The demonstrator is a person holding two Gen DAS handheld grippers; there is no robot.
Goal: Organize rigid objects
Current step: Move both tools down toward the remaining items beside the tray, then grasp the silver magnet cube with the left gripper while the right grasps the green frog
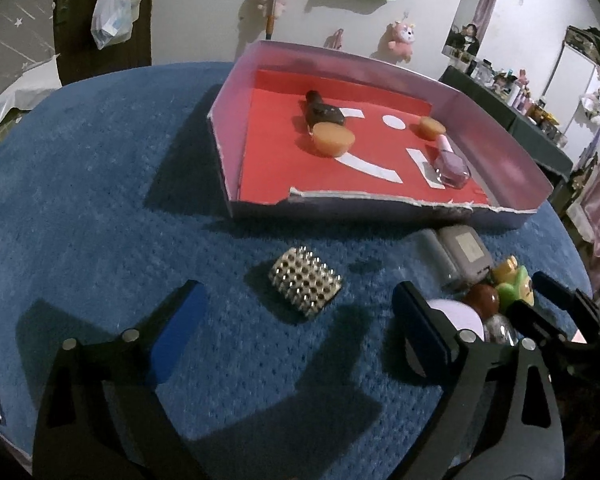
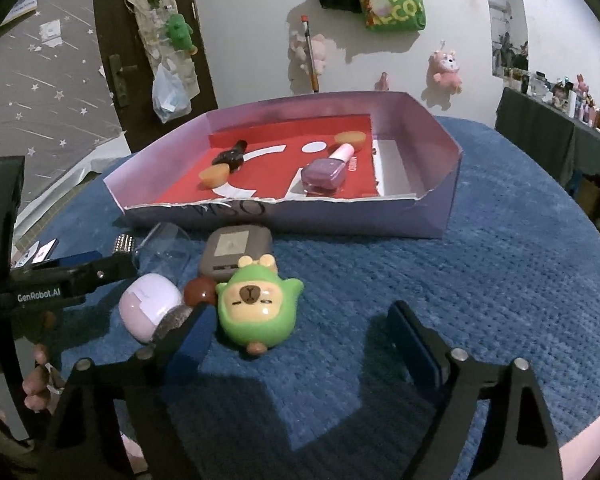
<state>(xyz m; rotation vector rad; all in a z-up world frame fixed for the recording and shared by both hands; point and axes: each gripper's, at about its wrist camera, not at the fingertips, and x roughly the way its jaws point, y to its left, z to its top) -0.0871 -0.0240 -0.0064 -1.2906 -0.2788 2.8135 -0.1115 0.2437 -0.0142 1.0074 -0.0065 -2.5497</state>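
Both grippers, left [image 1: 298, 312] and right [image 2: 300, 334], gape wide and hold nothing; "GenRobot.AI" is printed on the left one. Between the right's fingers lies a glossy green plastic bear-faced toy [image 2: 258, 312], and between the left's a silver studded metal block [image 1: 305, 280].

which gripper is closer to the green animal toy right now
Right. The right gripper has the green toy between its open fingers, not yet pinched. The left gripper sits off to the toy's side, open around the studded silver piece.
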